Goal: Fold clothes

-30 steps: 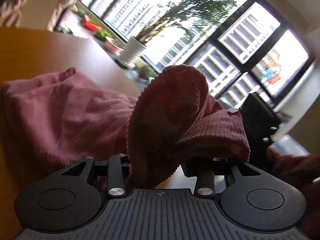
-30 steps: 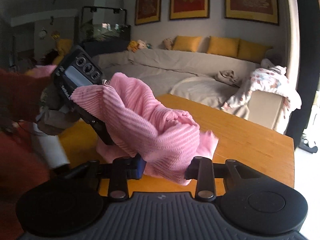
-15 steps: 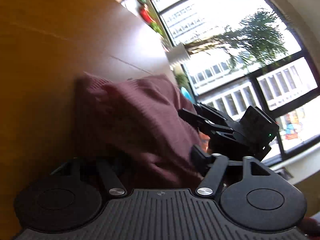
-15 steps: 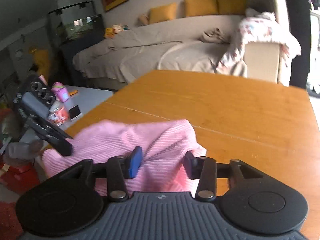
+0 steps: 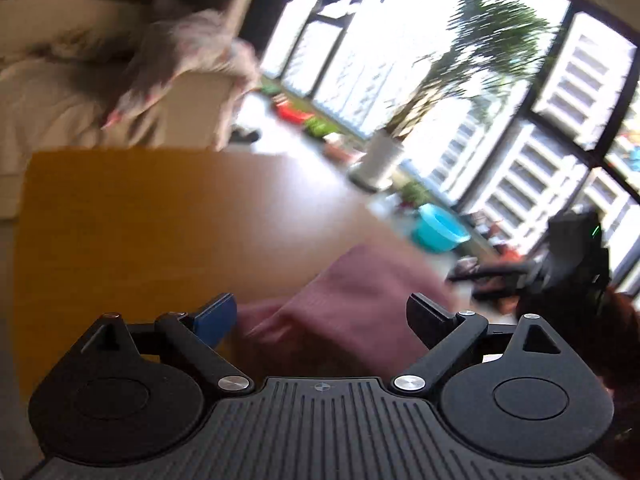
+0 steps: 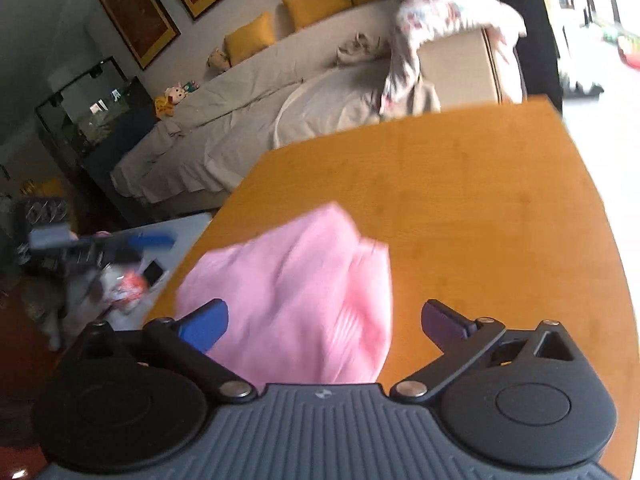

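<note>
Cloth: pink ribbed garment (image 6: 296, 300) lies bunched on the near corner of the wooden table (image 6: 460, 200), by its left edge, with one layer doubled over another; in your left camera it shows as a darker pink heap (image 5: 360, 312) just ahead of the claw.
Change: a second ago you had it pinched in both claws and lifted off the wood; half a second ago it was coming down; now it rests on the table and neither claw has hold of it.
Left claw: your left claw (image 5: 322, 316) is spread wide, blue pad on one side and black pad on the other, nothing between them but the garment lying below.
Right claw: your right claw (image 6: 324, 320) is equally wide, its fingers straddling the heap without pinching it.
Other tool: the left claw also shows at the left edge of your right camera (image 6: 104, 244), off the table's side and blurred with motion.
Meaning: you have laid one fold down and let go. The heap looks rumpled and loose, not a flat packet, so my judgement is that it needs squaring before it counts as folded.
Surroundings: sofa (image 6: 240, 120) with yellow cushions beyond the table; big window (image 5: 480, 100) on the far side.
</note>
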Available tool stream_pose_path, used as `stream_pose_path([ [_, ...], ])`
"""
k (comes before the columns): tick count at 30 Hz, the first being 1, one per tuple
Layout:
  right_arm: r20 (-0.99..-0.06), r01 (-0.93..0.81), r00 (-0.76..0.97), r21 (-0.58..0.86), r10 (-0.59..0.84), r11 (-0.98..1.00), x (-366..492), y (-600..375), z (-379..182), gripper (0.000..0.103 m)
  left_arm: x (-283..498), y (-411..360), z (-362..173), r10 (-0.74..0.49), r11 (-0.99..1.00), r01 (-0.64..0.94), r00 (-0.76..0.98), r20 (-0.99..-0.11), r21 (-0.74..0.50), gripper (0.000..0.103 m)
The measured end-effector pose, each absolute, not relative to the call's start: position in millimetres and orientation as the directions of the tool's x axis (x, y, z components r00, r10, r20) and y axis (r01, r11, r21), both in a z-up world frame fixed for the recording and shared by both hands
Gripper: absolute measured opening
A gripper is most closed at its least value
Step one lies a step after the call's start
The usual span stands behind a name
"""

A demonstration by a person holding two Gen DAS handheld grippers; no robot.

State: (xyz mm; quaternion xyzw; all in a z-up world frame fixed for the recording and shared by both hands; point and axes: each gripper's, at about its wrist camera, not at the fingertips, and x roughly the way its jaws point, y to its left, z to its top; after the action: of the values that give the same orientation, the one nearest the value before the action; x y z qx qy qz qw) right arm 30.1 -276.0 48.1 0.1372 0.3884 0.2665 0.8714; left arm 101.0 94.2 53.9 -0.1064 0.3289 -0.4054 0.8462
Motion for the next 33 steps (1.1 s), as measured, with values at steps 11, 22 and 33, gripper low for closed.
stream_pose_path([
  [11, -0.567, -0.093, 0.34, 0.774, 0.751, 0.626, 40, -258, -20, 0.06, 157, 52, -8, -0.723, 0.679, 0.529, 0.365, -0.586, -0.508, 0.069],
  [22, -0.604, -0.246, 0.585, 0.503, 0.541, 0.828, 109, -257, 16, 0.06, 112, 87, -5, -0.751, 0.649, 0.489, 0.285, -0.596, -0.583, 0.079],
  [33, -0.522, -0.347, 0.62, 0.488, 0.586, 0.801, 94, -261, 26, 0.084, 117, 135, 18, -0.765, 0.624, 0.362, 0.461, -0.449, -0.692, 0.094],
])
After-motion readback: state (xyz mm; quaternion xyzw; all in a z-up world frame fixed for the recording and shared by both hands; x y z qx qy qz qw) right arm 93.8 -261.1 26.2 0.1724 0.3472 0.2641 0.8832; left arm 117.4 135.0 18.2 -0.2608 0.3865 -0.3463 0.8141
